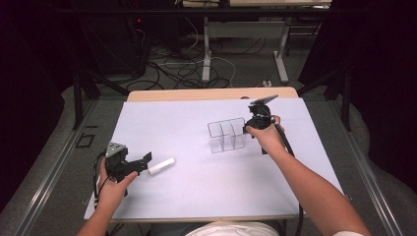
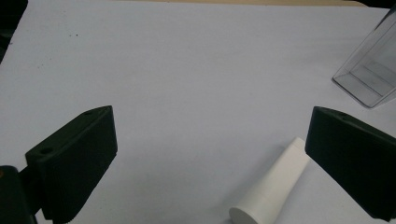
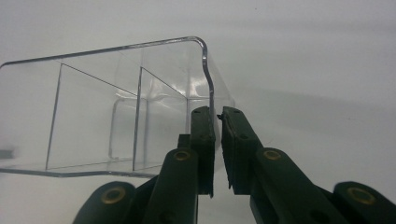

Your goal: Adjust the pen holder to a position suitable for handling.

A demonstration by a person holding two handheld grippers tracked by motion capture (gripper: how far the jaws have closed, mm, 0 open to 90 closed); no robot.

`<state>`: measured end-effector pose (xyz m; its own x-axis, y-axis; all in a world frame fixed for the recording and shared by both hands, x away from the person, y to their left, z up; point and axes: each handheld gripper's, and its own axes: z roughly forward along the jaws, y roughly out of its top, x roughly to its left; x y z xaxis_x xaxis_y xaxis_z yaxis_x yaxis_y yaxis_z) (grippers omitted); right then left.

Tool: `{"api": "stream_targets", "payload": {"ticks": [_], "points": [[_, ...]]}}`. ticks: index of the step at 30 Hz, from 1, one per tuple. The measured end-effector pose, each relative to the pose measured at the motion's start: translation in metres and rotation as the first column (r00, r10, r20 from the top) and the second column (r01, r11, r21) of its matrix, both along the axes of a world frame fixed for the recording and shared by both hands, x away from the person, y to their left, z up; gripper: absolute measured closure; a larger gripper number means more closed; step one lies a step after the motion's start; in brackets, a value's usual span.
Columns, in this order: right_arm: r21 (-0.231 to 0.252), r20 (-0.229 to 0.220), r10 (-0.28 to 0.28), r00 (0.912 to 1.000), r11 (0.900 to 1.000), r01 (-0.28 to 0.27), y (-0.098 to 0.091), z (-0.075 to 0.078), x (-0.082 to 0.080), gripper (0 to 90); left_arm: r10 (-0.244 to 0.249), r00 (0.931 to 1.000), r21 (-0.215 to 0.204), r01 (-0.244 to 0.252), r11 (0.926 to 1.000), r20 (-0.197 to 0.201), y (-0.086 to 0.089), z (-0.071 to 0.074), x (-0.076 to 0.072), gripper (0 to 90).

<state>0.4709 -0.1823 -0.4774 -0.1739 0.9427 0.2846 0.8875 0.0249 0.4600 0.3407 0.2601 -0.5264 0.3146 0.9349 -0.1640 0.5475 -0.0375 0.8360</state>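
Note:
A clear plastic organizer (image 1: 226, 135) with three compartments stands upright on the white sheet, right of the middle. My right gripper (image 1: 247, 129) is at its right end wall, jaws nearly together, pinching the wall's rim. In the right gripper view the clear wall (image 3: 205, 60) runs down between the two jaws of the right gripper (image 3: 218, 113). A white tube (image 1: 161, 166) lies flat at the front left. My left gripper (image 1: 143, 163) is open just left of it. In the left gripper view the tube (image 2: 273, 186) lies by the right jaw of the left gripper (image 2: 210, 119), untouched, with a corner of the organizer (image 2: 369, 74) at the far right.
The white sheet (image 1: 196, 196) covers most of the wooden table (image 1: 211, 94). Beyond the far edge are table legs and loose cables on the floor (image 1: 187, 69). A cable trails from each gripper toward the person.

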Motion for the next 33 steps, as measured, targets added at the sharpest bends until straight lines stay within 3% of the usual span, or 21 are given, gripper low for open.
{"api": "stream_targets", "payload": {"ticks": [7, 11, 13, 14, 15, 21, 22, 24, 25, 26, 29, 33], "points": [[0.058, 0.043, 0.007, 0.9990, 0.9983, -0.010, -0.005, 0.003, -0.003, 79.3, 0.002, 1.0000, 0.004, -0.002, 1.0000, -0.005, 0.000, 0.000, 0.000, 2.3], [0.087, 0.120, 0.023, 0.9924, 0.9956, -0.034, -0.009, 0.013, -0.009, 74.3, 0.002, 1.0000, 0.006, -0.002, 1.0000, -0.001, 0.001, 0.000, 0.000, 2.3], [0.089, 0.175, 0.029, 0.9842, 0.9950, -0.045, -0.011, 0.016, -0.014, 73.4, 0.005, 1.0000, 0.002, -0.005, 1.0000, -0.005, 0.001, -0.001, 0.000, 2.3], [0.089, 0.175, 0.029, 0.9842, 0.9950, -0.045, -0.011, 0.016, -0.014, 73.4, 0.005, 1.0000, 0.002, -0.005, 1.0000, -0.005, 0.001, -0.001, 0.000, 2.3], [0.070, 0.231, 0.036, 0.9723, 0.9961, -0.053, -0.014, 0.016, -0.017, 73.3, 0.005, 1.0000, 0.002, -0.005, 1.0000, -0.005, 0.001, -0.001, 0.000, 2.3], [0.083, 0.274, -0.013, 0.9617, 0.9965, -0.011, -0.024, 0.014, -0.024, 77.2, 0.007, 1.0000, 0.004, -0.007, 1.0000, -0.003, 0.001, -0.001, 0.000, 2.4], [0.064, 0.296, -0.029, 0.9549, 0.9979, 0.010, -0.029, 0.011, -0.026, 80.6, 0.007, 1.0000, 0.004, -0.007, 1.0000, -0.002, 0.001, -0.001, 0.000, 2.4], [0.036, 0.301, -0.037, 0.9529, 0.9990, 0.027, -0.033, 0.005, -0.026, 83.0, 0.008, 1.0000, 0.005, -0.008, 1.0000, -0.002, 0.001, 0.000, 0.000, 2.4], [0.042, 0.277, -0.045, 0.9597, 0.9985, 0.035, -0.033, 0.003, -0.026, 84.3, 0.006, 1.0000, 0.007, -0.006, 1.0000, -0.002, 0.001, 0.000, 0.000, 2.4], [0.037, 0.278, -0.043, 0.9597, 0.9987, 0.034, -0.034, 0.000, -0.025, 85.2, 0.004, 1.0000, 0.008, -0.004, 1.0000, -0.002, 0.001, 0.000, 0.000, 2.4], [0.014, 0.249, -0.019, 0.9682, 0.9998, 0.016, -0.030, -0.009, -0.027, 87.7, 0.002, 1.0000, 0.009, -0.002, 1.0000, -0.003, 0.000, -0.001, 0.001, 2.4], [0.003, 0.250, 0.008, 0.9682, 1.0000, -0.009, -0.023, -0.016, -0.030, 89.7, 0.004, 1.0000, 0.011, -0.004, 0.9999, -0.004, 0.000, -0.001, 0.001, 2.4]]}}
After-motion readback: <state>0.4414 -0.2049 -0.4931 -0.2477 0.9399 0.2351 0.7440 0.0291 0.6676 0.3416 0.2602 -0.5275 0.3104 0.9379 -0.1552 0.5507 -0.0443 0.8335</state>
